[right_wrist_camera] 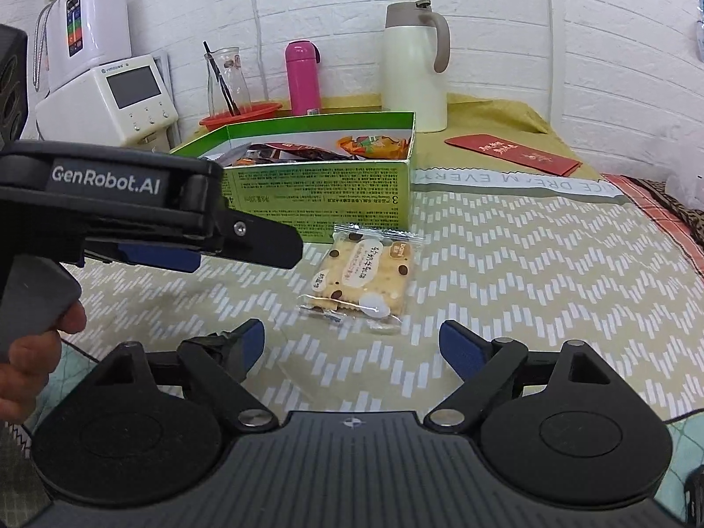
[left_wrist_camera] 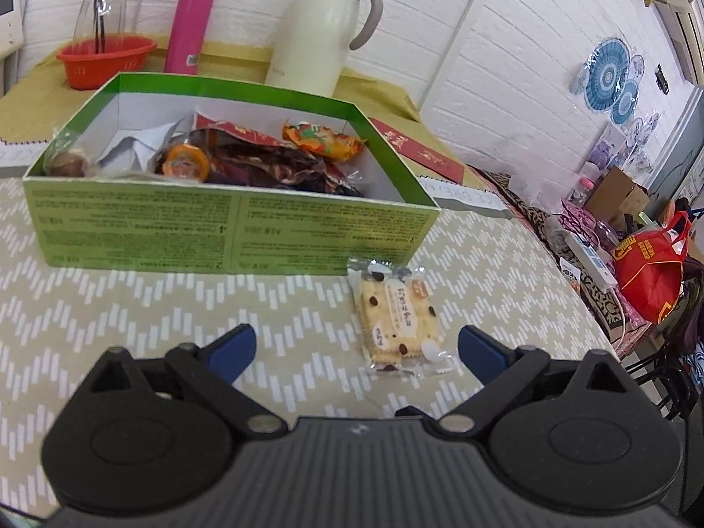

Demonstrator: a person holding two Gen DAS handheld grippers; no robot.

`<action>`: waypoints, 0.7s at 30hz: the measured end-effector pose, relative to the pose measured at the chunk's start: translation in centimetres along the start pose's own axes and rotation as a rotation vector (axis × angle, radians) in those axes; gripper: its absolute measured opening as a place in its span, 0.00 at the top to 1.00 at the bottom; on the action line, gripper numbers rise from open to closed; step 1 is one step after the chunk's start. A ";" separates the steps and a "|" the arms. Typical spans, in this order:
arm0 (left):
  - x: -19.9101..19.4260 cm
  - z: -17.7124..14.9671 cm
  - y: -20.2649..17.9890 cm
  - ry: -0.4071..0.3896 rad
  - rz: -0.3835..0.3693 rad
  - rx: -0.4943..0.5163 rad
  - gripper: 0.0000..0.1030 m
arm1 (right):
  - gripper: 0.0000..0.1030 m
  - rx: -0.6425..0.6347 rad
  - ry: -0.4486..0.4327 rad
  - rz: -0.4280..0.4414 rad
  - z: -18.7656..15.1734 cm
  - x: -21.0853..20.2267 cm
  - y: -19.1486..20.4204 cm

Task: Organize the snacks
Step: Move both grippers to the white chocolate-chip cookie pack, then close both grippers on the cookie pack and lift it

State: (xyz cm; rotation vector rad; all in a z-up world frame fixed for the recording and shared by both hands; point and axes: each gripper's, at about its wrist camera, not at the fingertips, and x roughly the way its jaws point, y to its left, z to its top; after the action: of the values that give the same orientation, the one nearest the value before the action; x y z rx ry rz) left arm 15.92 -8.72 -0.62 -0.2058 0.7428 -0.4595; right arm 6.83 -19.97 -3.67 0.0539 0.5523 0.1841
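A clear packet of chocolate-chip crackers [left_wrist_camera: 398,317] lies flat on the chevron tablecloth [left_wrist_camera: 132,308], just in front of the green cardboard box [left_wrist_camera: 229,229]. My left gripper [left_wrist_camera: 356,343] is open, and the packet sits just ahead of its blue fingertips, nearer the right one. In the right wrist view the same cracker packet [right_wrist_camera: 361,281] lies a little ahead of my open right gripper [right_wrist_camera: 354,338], with nothing between its fingers. The left gripper's black body [right_wrist_camera: 105,185] reaches in from the left, held by a hand [right_wrist_camera: 39,343]. The box [right_wrist_camera: 317,193] holds several wrapped snacks [left_wrist_camera: 264,163].
Behind the box stand a cream thermos jug [left_wrist_camera: 317,31], a pink bottle [left_wrist_camera: 191,22], a red basket [left_wrist_camera: 105,59] and a glass carafe [right_wrist_camera: 226,79]. A red envelope [right_wrist_camera: 512,154] lies at the back right. A white appliance [right_wrist_camera: 119,97] stands left. A red bag [left_wrist_camera: 651,273] sits beyond the table's right edge.
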 end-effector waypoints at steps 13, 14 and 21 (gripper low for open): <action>4.7 1.9 0.1 0.078 -0.052 -0.026 0.43 | 0.00 0.029 0.034 -0.007 1.8 3.6 -0.1; 4.9 2.0 0.2 0.083 -0.058 -0.033 0.43 | 0.00 0.028 0.031 -0.012 2.0 3.7 -0.1; 5.4 2.0 0.0 0.091 -0.093 -0.027 0.68 | 0.00 -0.007 0.040 -0.038 2.1 3.8 0.4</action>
State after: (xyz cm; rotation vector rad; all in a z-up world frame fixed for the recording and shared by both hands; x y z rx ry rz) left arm 20.79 -11.26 -2.48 -0.2467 0.8314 -0.5499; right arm 11.03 -18.86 -3.85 0.0334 0.5922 0.1503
